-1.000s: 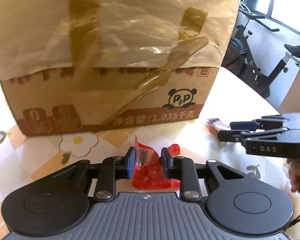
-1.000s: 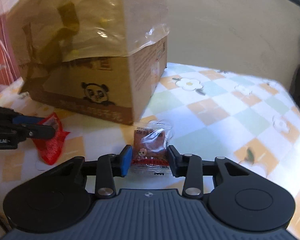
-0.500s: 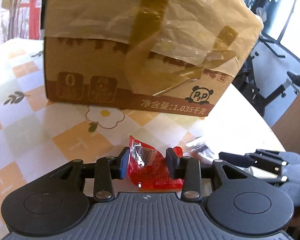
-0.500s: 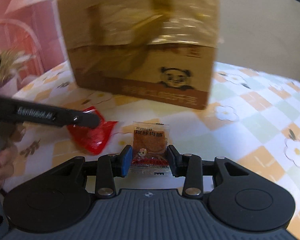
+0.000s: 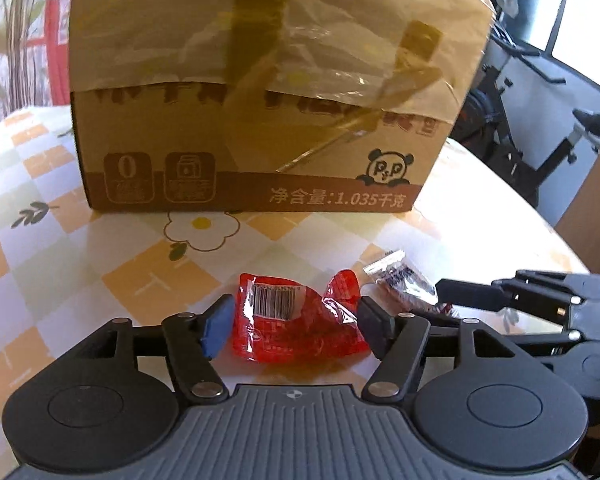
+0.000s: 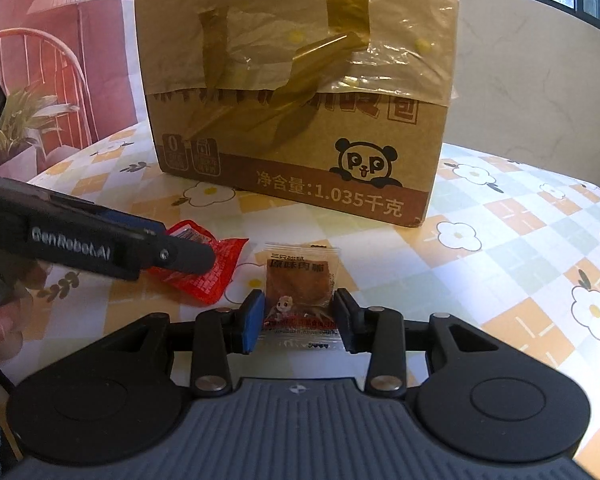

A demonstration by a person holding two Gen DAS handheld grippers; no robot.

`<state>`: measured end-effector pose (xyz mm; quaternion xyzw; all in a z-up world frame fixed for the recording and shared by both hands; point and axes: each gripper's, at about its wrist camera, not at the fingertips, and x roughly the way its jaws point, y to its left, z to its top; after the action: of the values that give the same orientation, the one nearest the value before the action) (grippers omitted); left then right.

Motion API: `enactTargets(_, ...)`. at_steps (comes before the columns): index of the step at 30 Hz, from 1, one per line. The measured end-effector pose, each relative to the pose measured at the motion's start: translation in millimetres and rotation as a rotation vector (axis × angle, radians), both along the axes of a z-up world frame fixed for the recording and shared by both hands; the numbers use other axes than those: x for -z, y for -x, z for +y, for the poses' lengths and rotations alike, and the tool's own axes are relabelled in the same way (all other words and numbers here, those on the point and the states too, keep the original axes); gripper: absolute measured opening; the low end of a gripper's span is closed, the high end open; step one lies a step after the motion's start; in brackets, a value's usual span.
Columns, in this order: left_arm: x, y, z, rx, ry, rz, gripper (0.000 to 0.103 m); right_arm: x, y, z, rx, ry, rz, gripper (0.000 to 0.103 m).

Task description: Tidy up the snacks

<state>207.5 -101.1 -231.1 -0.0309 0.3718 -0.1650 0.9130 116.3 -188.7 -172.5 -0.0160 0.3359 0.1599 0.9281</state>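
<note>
Snacks numbered two: one red packet [image 5: 296, 322] between the left gripper's [image 5: 296, 326] just-parted jaws, one brown packet [image 6: 300, 286] pinched by the right gripper [image 6: 298, 316], before one cardboard box [image 6: 300, 120].

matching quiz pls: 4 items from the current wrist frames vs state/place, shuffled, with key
1. red snack packet
2. brown jerky packet
3. cardboard box
4. left gripper

a. pinched between the right gripper's pads
b. jaws just opened, pads clear of the wrapper
c. lying loose on the tablecloth
d. standing behind both packets, plastic film taped over its top

Pairs: 1-c, 2-a, 3-d, 4-b
</note>
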Motion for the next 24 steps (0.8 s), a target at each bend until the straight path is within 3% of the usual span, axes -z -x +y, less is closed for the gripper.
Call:
enactTargets(9, 2, 1, -8, 0.009, -0.059, -0.016, 0.07, 0, 1, -2, 0.003, -0.023, 0.004, 0.04)
enactTargets(17, -2, -3, 9, -0.024, 0.01, 0.023, 0.068, 0, 2, -3, 0.006, -0.031, 0.005, 0.04)
enactTargets(24, -5, -5, 28, -0.11, -0.01, 0.037, 0.069, 0, 2, -3, 0.006, -0.032, 0.005, 0.04)
